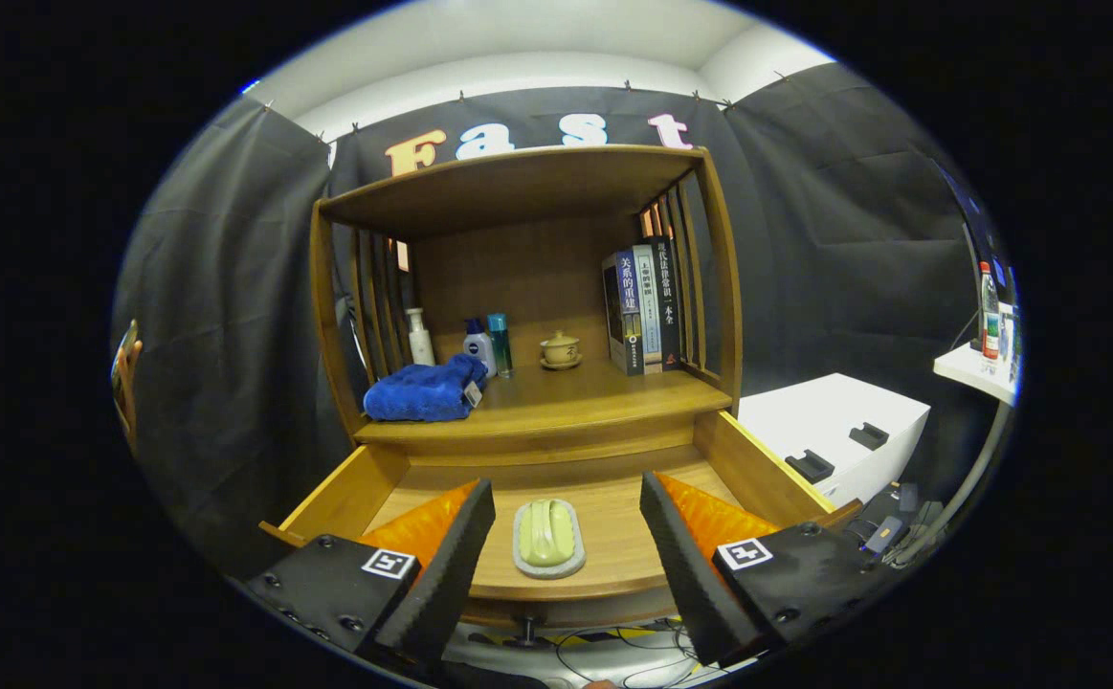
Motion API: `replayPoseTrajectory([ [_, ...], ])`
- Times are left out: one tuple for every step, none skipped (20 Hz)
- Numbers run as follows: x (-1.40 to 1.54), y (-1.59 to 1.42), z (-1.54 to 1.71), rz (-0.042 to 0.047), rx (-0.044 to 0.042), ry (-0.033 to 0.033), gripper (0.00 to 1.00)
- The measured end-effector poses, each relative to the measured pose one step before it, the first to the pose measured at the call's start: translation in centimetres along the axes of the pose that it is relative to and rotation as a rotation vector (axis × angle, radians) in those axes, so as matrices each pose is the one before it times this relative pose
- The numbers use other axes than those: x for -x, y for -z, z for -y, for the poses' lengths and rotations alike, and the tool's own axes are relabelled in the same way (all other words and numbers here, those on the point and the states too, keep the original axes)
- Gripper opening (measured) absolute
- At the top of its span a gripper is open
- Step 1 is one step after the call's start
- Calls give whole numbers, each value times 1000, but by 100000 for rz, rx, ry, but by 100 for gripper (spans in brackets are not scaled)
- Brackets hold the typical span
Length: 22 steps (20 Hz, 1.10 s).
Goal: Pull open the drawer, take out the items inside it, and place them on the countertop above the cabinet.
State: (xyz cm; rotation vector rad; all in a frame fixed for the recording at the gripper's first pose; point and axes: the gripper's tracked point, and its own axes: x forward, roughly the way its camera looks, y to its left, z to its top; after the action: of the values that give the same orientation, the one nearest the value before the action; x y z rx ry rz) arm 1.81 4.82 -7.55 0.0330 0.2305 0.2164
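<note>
The wooden drawer of the cabinet stands pulled out below the countertop. Inside it lies a pale green bar of soap on a grey dish, flat on the drawer floor. My gripper hovers over the drawer, open, with the soap dish between its fingers and not touched by them. On the countertop rest a folded blue towel, a white pump bottle, a blue-capped bottle, a teal bottle, a small lidded cup and upright books.
Slatted wooden sides and a top shelf enclose the countertop. A white box sits right of the cabinet. Cables lie on the floor under the drawer front with its knob.
</note>
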Motion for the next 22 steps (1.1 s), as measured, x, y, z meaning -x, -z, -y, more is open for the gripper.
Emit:
replayPoseTrajectory([
  [-848,-294,-547,-1700,2877,-1237,99],
  [-960,-430,-290,-309,2982,-360,99],
  [-1186,-251,90,-1695,3221,257,99],
  [-959,-71,10,-1861,1918,921,99],
  [-929,-122,-422,-1969,752,-512,99],
  [-992,-57,-457,-2982,45,-910,99],
  [-1094,289,-367,-4308,-412,-783,99],
  [-1005,294,-145,-4791,-84,84,99],
  [-1078,228,156,-4588,71,915,99],
  [-1141,69,-173,-3558,-423,184,98],
  [-902,-87,-315,-3454,-444,-429,99],
  [-1005,175,-353,-3690,-133,-241,98],
  [-908,575,-329,-4641,788,-789,98],
  [-855,565,-331,-4592,361,-711,98],
  [-809,636,-289,-4697,-273,-681,98],
  [-811,808,-160,-4724,439,-358,98],
  [-820,503,280,-4141,1144,1714,98],
  [-709,721,664,-3861,1054,3780,99],
  [-923,620,369,-4201,947,1520,99],
  [-703,775,-225,-4249,-496,-730,99],
  [-474,787,-391,-3984,-993,-1566,99],
  [-411,521,-345,-2837,-1232,-2170,94],
])
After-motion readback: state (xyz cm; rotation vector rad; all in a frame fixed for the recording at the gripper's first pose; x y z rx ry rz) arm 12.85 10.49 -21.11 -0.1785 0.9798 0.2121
